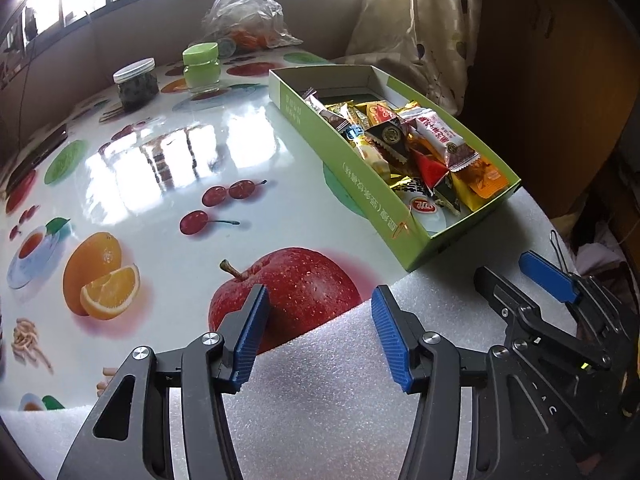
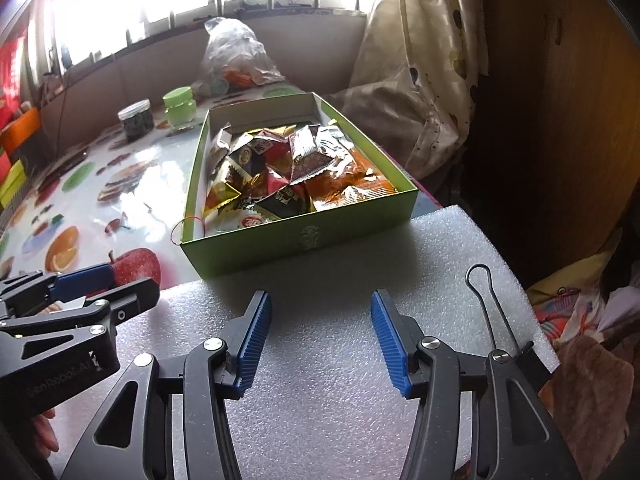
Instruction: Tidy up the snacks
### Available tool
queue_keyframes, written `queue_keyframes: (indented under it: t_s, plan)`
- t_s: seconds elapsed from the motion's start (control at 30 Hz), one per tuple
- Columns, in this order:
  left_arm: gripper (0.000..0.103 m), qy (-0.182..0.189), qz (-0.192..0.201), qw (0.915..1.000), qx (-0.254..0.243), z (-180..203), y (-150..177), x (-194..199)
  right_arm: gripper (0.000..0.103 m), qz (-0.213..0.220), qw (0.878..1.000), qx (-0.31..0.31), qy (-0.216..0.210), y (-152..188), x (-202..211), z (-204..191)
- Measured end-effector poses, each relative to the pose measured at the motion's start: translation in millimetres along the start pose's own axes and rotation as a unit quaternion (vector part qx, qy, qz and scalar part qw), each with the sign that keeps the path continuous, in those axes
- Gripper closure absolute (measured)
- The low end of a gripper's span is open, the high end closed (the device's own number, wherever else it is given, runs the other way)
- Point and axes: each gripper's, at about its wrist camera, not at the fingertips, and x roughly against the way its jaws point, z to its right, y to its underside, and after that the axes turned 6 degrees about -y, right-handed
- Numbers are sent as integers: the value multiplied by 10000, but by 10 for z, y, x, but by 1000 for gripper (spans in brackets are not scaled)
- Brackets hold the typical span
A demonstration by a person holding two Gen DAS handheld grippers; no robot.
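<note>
My left tool (image 1: pixel 320 340) hangs released over the near edge of the table (image 1: pixel 168 160), its blue ribbed pads spread wide with nothing between them; below it lie the printed red apple on the glossy fruit-patterned tablecloth and the edge of a white foam sheet (image 1: pixel 320 400). My right tool (image 2: pixel 320 340) is likewise released, jaws apart and empty, over the same white foam sheet (image 2: pixel 320 272). In the left wrist view the right tool (image 1: pixel 516 276) sits just to the right of mine, also open.

The snacks (image 2: pixel 288 168), a heap of small foil and plastic wrapped packets in gold, red, black and orange, lie piled inside a shallow green cardboard box (image 2: pixel 296 240). The box rests with its near end on the foam sheet and the rest on the tablecloth, ahead of both tools and apart from them. From the left wrist the same box (image 1: pixel 360 184) runs diagonally on the right, with the packets (image 1: pixel 416 148) crowded towards its nearer end.

Farther back on the table stand a clear jar with a white lid and dark contents (image 1: pixel 135 84), a pale green jar with a green lid (image 1: pixel 202 67) beside it, and a crumpled clear plastic bag (image 1: pixel 244 12) near the wall. A black binder clip (image 2: pixel 496 312) with wire handles lies on the foam just right of my right tool.
</note>
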Motion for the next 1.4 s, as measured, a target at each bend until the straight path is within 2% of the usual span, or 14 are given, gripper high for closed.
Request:
queue_keyframes:
  t_s: [1.4]
  plan:
    - [48,28,131,9999,77,-29,36,19,51,105,9999,-63,73,29,19,-3]
